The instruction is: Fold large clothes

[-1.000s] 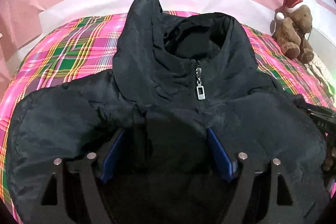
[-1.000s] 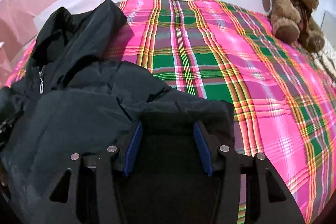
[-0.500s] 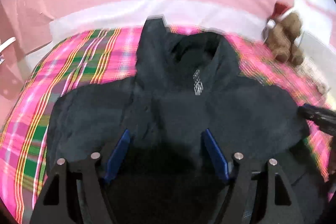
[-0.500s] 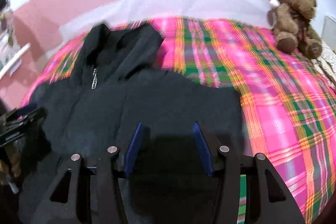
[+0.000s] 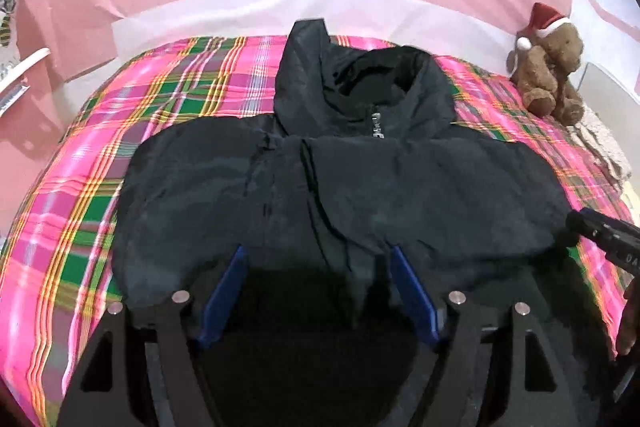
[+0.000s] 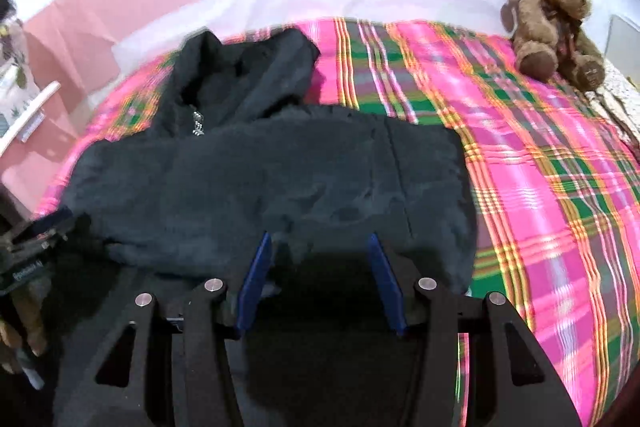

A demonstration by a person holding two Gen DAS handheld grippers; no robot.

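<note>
Both grippers, left (image 5: 316, 291) and right (image 6: 318, 279), are pinching the black jacket (image 5: 340, 187) at bottom centre; that slippery, bulky fabric is risking sliding free mid-fold.

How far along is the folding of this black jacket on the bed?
Partly done. The black jacket lies zipped on the plaid bedspread, sleeves apparently tucked in across the body. In hand: the left gripper and right gripper each appear to pinch dark fabric at the near hem. Left: bringing the bottom up toward the hood to finish.
</note>
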